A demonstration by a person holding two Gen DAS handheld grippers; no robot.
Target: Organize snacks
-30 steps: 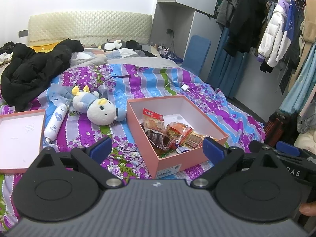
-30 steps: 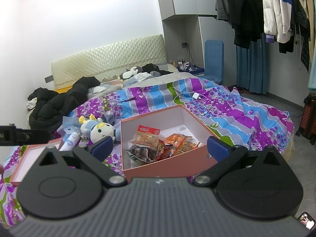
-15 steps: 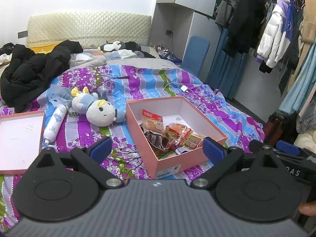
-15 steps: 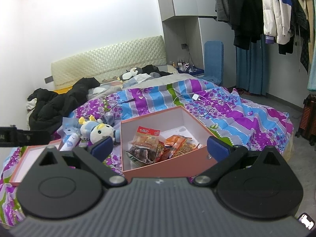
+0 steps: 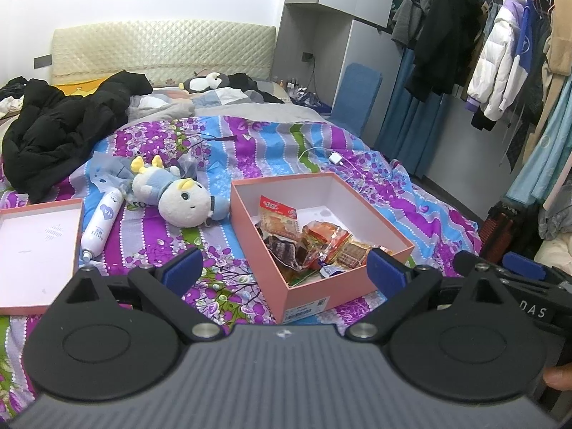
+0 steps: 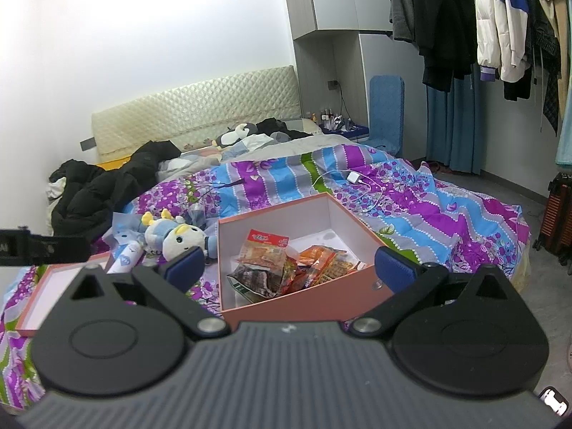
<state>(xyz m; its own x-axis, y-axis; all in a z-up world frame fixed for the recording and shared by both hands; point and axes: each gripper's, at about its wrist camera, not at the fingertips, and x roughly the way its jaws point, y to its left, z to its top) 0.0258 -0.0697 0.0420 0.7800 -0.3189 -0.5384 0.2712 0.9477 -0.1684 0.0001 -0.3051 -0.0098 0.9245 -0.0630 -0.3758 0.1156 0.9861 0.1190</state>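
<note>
- Left tool [image 5: 282, 268]: fingers spread wide, nothing between them, held above the near edge of the bed [image 5: 286, 150]
- Right tool [image 6: 289, 268]: also wide and empty, hovering just short of the box's near wall
- Snacks [image 5: 307, 239]: a loose heap of crinkly packets inside the open pink box [image 5: 307, 300], crowded into the near corner; the far half of the box floor is bare. The same heap shows in the right view [image 6: 286, 268]
- Box lid [image 5: 35, 250] lies upturned on the quilt to the left, well apart from the box; a stuffed toy [image 5: 178, 200] and a white bottle [image 5: 100, 225] lie between them
- Risk: the packets overlap, so a pinch on one may drag a neighbour up and drop it on the quilt
- Risk: the box sits on soft bedding; pressing on a wall could tip or slide it
- Risk: both tools point at the same corner and could knock together if they go in at once
- Change from a second ago: very little. Both views have crept slightly, the box a touch lower and nearer in frame; tool openings and packets unchanged
</note>
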